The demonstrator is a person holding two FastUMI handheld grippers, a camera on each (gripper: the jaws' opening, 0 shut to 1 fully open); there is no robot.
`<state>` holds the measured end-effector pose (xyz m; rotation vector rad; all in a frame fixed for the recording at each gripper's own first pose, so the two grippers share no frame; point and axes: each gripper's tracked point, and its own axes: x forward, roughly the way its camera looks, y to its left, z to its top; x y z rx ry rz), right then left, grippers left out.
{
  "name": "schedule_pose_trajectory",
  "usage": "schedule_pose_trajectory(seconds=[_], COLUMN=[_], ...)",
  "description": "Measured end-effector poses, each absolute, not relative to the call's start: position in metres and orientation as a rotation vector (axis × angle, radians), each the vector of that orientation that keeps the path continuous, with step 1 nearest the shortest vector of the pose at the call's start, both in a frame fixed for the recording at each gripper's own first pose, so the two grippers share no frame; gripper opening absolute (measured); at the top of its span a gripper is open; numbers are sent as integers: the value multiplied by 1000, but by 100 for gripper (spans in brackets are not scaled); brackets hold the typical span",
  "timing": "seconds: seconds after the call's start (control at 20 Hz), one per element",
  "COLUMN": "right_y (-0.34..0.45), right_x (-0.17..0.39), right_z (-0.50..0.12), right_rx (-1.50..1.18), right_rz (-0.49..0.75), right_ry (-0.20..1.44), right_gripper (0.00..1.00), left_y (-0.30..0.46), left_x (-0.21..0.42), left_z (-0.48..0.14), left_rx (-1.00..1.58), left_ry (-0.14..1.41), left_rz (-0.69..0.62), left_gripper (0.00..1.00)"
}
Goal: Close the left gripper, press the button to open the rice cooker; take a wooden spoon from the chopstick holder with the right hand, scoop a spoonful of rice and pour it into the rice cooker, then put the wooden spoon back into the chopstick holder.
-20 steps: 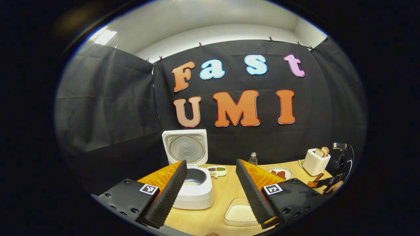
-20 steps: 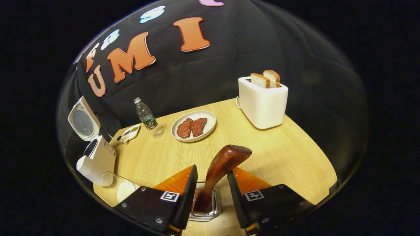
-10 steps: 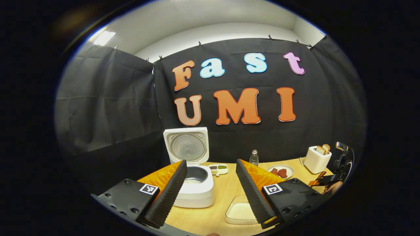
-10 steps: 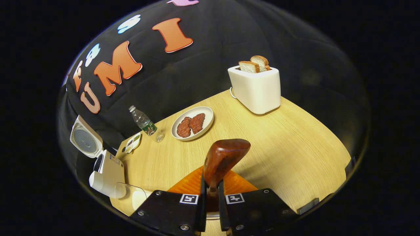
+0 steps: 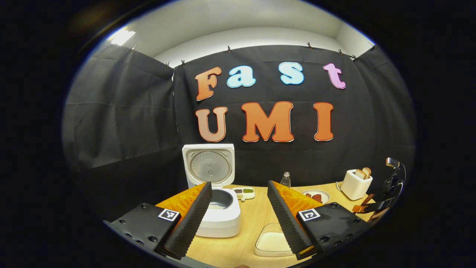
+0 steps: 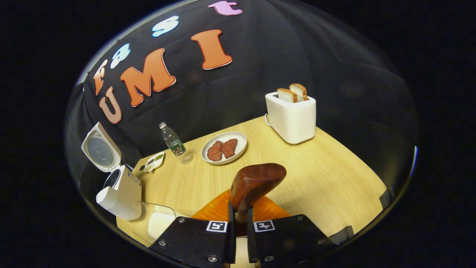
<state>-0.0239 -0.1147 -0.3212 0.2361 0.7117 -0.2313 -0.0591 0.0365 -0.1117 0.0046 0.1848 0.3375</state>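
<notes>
While the left gripper hangs with jaws spread wide and empty in the left gripper view, the cooker stands just beyond its left finger, lid up, with the rice tray right of the cooker. Seen from the right gripper view, the right gripper is clenched on the spoon, whose bowl rises above the table; the cooker sits far left of it, tray beside it.

Wooden table carries rice cooker, plate, toaster, bottle
</notes>
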Motion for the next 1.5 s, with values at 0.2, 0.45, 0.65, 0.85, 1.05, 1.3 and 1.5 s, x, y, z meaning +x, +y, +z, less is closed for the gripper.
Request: schedule_pose_trajectory(seconds=[0.2, 0.45, 0.65, 0.85, 1.05, 1.3, 1.5], right_y=[-95, -22, 36, 65, 61, 63, 64], right_x=[-9, 6, 4, -7, -18, -28, -32], right_z=[-267, -226, -230, -268, -319, -356, -354], right_rx=[191, 212, 211, 93, -50, -148, -200], right_rz=[-206, -47, 78, 140, 107, 81, 67], right_ry=[605, 545, 574, 650, 729, 750, 707], right_gripper=[12, 12, 12, 12, 12, 12, 12], left_y=[70, 109, 132, 149, 163, 174, 177], left_x=[-55, -56, -60, -66, -73, -74, -69], left_z=[-113, -119, -125, -130, -141, -154, -151], left_rx=[-29, -61, -73, -65, -63, -73, -29], left_ry=[177, 178, 186, 195, 223, 265, 275], left_rz=[350, 377, 396, 423, 445, 451, 430], left_gripper=[99, 100, 99, 99, 99, 99, 99])
